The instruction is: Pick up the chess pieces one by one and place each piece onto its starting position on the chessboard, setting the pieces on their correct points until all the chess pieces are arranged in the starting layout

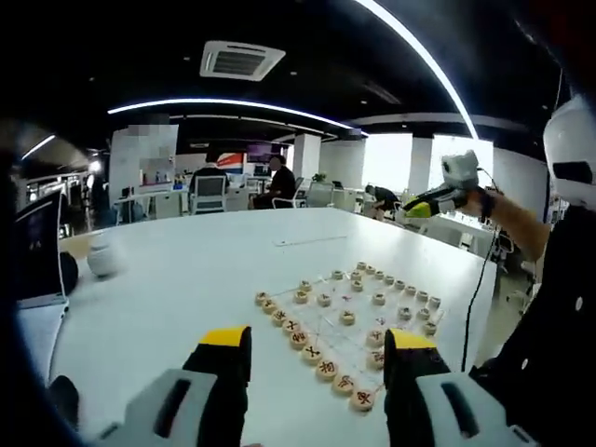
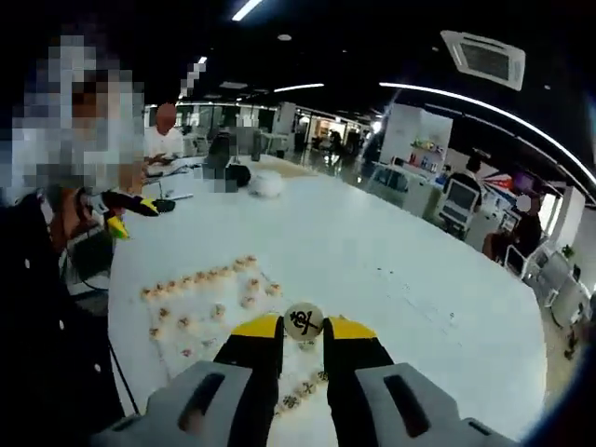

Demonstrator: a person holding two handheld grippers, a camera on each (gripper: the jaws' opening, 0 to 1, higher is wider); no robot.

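Right now, right gripper jaws are pinched on one round chess piece, held flat-face toward the cam at the yellow tips, approx 12 o'clock from the jaw roots. Chessboard lies on the white table below, at 9–10 o'clock from the tips, w/ a row of pieces along its far edge. In the left gripper view, left gripper jaws stand spread wide, nothing btwn them; chessboard sits just past the gap, pieces lining both edges.
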